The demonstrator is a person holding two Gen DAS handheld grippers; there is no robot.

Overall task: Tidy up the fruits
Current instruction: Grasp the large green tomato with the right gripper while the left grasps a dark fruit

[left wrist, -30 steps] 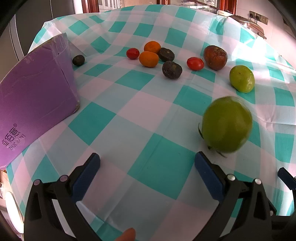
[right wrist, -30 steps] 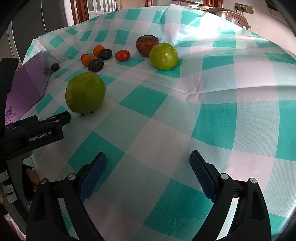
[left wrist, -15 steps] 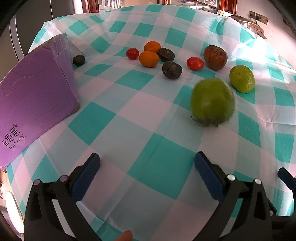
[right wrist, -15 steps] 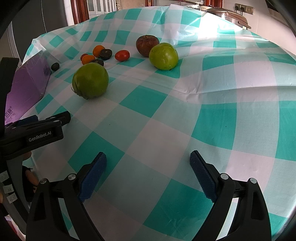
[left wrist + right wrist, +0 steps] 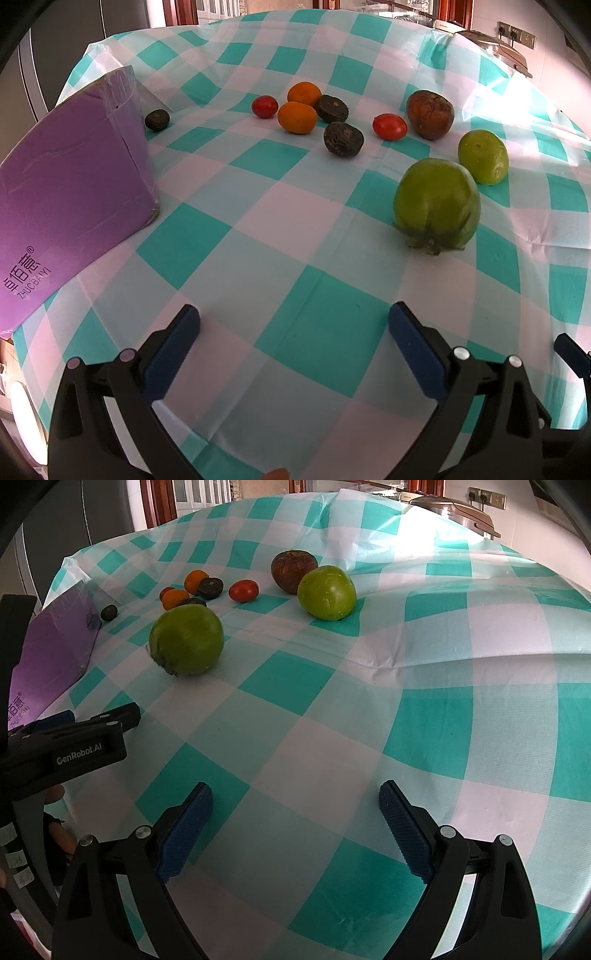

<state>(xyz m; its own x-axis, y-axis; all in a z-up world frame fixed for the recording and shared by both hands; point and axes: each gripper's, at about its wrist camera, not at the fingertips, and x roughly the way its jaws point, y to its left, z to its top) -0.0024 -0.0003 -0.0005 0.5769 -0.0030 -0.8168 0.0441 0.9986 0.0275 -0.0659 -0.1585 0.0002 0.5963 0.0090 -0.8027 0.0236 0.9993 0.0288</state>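
A large green fruit (image 5: 437,201) (image 5: 187,639) lies stem-side down on the checked tablecloth (image 5: 295,258), close to a smaller green fruit (image 5: 483,157) (image 5: 327,592). Behind them sit a brown wrinkled fruit (image 5: 430,114) (image 5: 293,570), two red tomatoes (image 5: 389,126) (image 5: 264,106), two orange fruits (image 5: 297,117) (image 5: 304,93) and three dark shrivelled fruits (image 5: 344,139) (image 5: 332,108) (image 5: 157,120). My left gripper (image 5: 293,332) is open and holds nothing, well short of the fruits. My right gripper (image 5: 295,812) is also open and holds nothing.
A purple cardboard box (image 5: 70,206) (image 5: 48,657) stands at the left on the cloth. The left gripper's body (image 5: 70,746) shows at the left in the right wrist view. A metal appliance (image 5: 454,507) sits beyond the far table edge.
The large green fruit has rolled away from the grippers toward the other fruits and now rests beside the smaller green one. Both grippers have stayed put.
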